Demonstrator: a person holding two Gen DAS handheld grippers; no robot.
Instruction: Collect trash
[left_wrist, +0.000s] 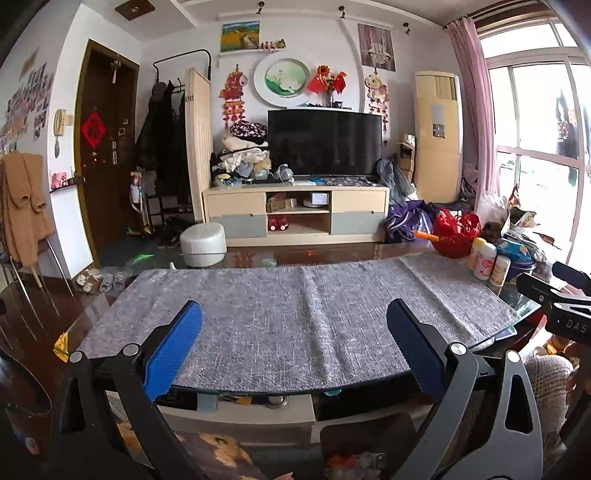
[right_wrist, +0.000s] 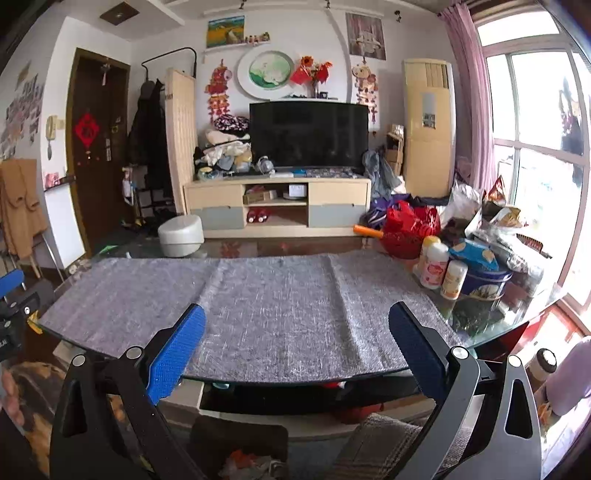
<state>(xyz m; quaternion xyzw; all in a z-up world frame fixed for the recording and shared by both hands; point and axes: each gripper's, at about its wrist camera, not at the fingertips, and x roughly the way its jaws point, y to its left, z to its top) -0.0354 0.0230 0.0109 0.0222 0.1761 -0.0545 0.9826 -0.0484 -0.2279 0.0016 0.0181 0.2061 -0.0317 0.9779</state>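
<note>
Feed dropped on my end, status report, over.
Left hand-held gripper open, empty. Right hand-held gripper open, empty. Grey table mat bare. Trash bin below, part filled.

A grey mat (left_wrist: 295, 314) covers the glass table (left_wrist: 517, 306) facing a television (left_wrist: 324, 142).

Right gripper (right_wrist: 297, 345) jaws wide apart, empty, over grey mat (right_wrist: 258, 295); trash bin (right_wrist: 240, 450) at bottom center.
</note>
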